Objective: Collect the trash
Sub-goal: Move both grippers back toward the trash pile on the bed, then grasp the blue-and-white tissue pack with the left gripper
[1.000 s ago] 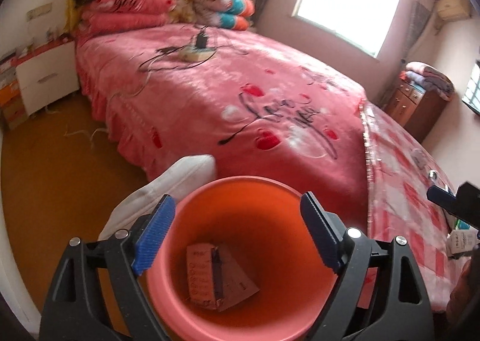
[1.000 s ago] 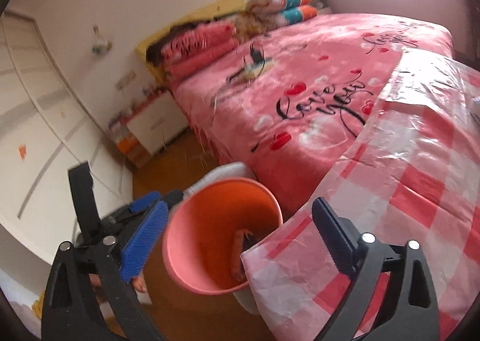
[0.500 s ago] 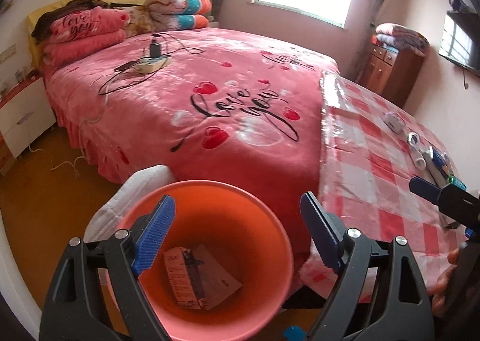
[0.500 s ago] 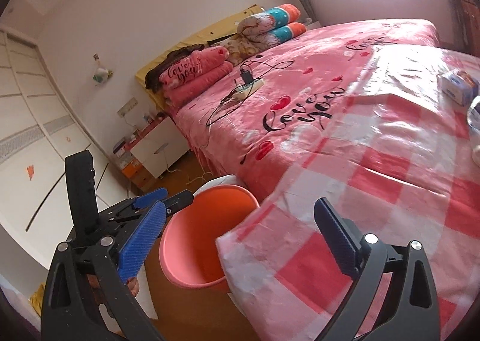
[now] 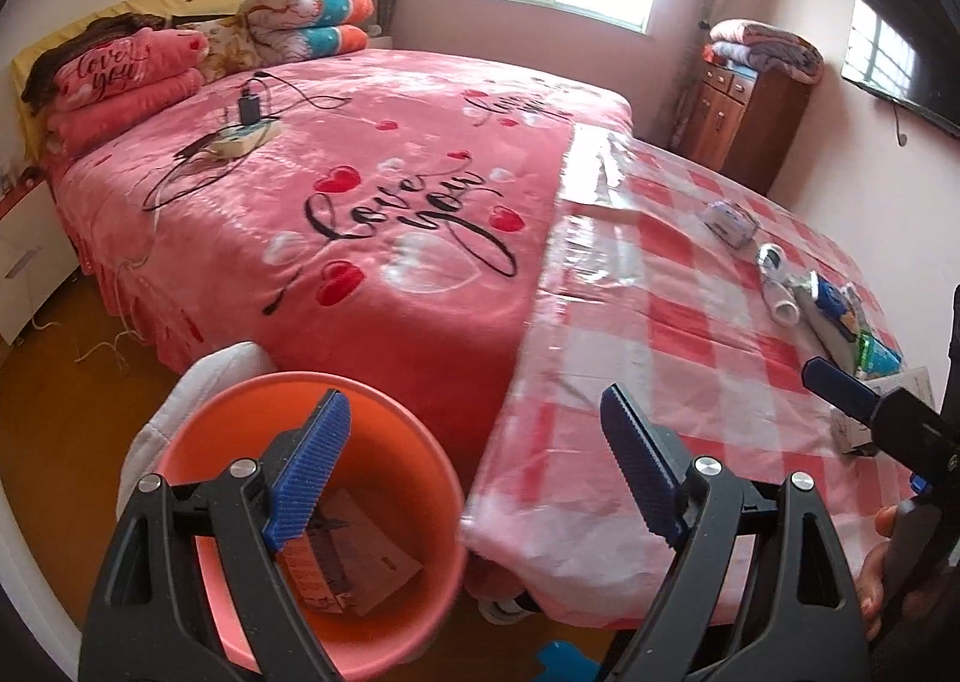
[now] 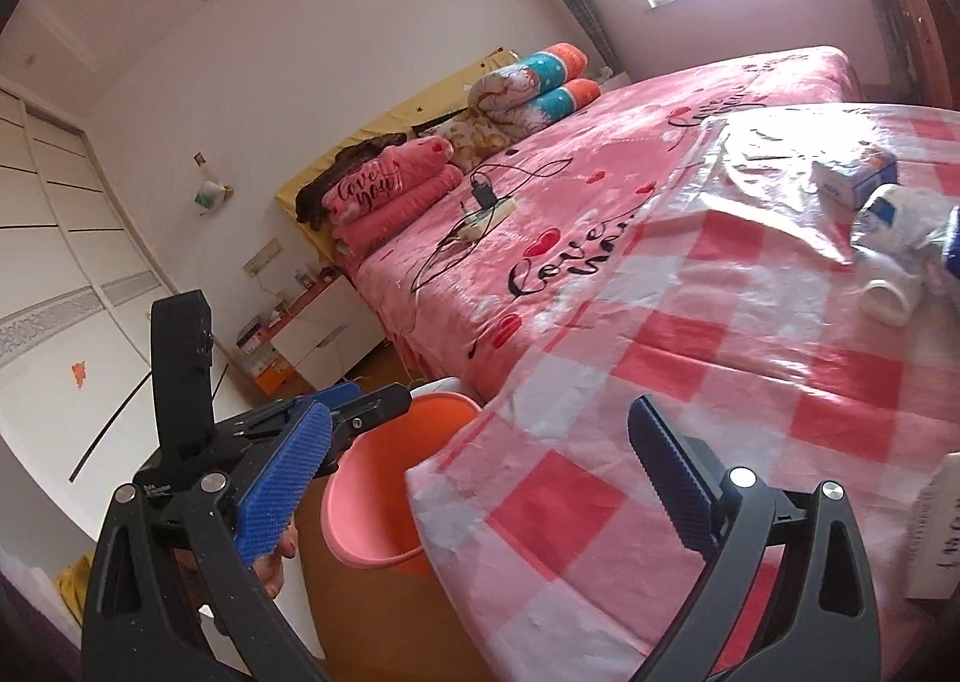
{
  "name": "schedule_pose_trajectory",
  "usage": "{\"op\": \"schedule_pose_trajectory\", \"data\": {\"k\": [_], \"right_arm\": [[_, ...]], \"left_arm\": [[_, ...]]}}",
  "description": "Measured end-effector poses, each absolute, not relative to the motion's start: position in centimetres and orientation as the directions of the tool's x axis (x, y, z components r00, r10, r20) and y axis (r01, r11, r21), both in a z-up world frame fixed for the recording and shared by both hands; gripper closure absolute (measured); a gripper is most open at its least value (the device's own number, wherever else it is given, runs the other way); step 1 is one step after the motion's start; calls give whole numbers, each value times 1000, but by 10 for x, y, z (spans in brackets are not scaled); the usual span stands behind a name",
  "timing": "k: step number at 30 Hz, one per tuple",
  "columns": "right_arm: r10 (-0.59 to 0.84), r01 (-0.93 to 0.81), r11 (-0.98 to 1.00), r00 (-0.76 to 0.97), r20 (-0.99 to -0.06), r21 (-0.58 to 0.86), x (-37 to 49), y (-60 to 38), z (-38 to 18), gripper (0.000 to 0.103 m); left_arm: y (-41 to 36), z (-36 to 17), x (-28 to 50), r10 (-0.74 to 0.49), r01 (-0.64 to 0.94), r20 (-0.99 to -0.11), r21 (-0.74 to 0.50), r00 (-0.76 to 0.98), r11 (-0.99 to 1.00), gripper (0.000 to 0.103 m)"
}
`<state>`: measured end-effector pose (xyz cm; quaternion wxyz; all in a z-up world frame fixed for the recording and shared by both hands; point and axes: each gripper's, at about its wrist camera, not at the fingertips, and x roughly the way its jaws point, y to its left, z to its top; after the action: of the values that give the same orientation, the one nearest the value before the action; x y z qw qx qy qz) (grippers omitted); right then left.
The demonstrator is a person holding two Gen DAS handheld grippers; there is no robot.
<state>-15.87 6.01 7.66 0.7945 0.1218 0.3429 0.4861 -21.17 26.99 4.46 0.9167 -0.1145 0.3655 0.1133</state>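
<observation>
Trash is partly collected, by my read: one flattened cardboard box (image 5: 354, 568) lies at the bottom of the orange bin (image 5: 420, 610), which stands on the floor just beside the corner of the table (image 5: 630, 358) with the pink checked cloth, betw. it and the bed (image 5: 372, 190).

Left tool (image 5: 474, 478) hangs above the bin's rim, jaws wide apart, nothing betw. them — so whatever it may have carried is not in it now. Right tool (image 6: 480, 484) is over the near corner of the table, also spread open and empty.

Left to do, prob. most of the job: several bits lie on the far side of the table — a small blue-and-white box (image 5: 729, 220), a white bottle on its side (image 5: 777, 286), a cluster of blue and green wrappers (image 5: 852, 328), and a white carton (image 6: 936, 526) near the right tool at the table's edge. None is gripped yet. Which of them count as trash I can't tell; labels too blurred.

Power strip w/ cables (image 5: 240, 141) on the bed looks like no trash.
</observation>
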Motion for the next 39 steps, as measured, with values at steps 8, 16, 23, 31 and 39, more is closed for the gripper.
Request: {"op": "schedule_pose_trajectory", "data": {"k": [8,16,23,31,39], "right_arm": [[829,-691,545,363,-425,474,-161,27,77,5],[798,-658,599,444,-407,456,-153,-11,86,5],[776,-614,631,503,-380,474,-145,-47,98,5],[732,-522,654,620,-282,547,-131,-109,114,5],[647,-385,660,728,-228,645,-114,-179,109,5]], "left_arm": [[233,44,-190,100,-251,-735,-98,671,963,17],[201,47,-163,85,-208,-758,-67,646,976,17],[158,63,-125,59,-92,-743,-3,667,996,17],[100,85,-62,19,86,-711,112,702,990,17],[61,89,19,-26,203,-727,157,686,966,17]]}}
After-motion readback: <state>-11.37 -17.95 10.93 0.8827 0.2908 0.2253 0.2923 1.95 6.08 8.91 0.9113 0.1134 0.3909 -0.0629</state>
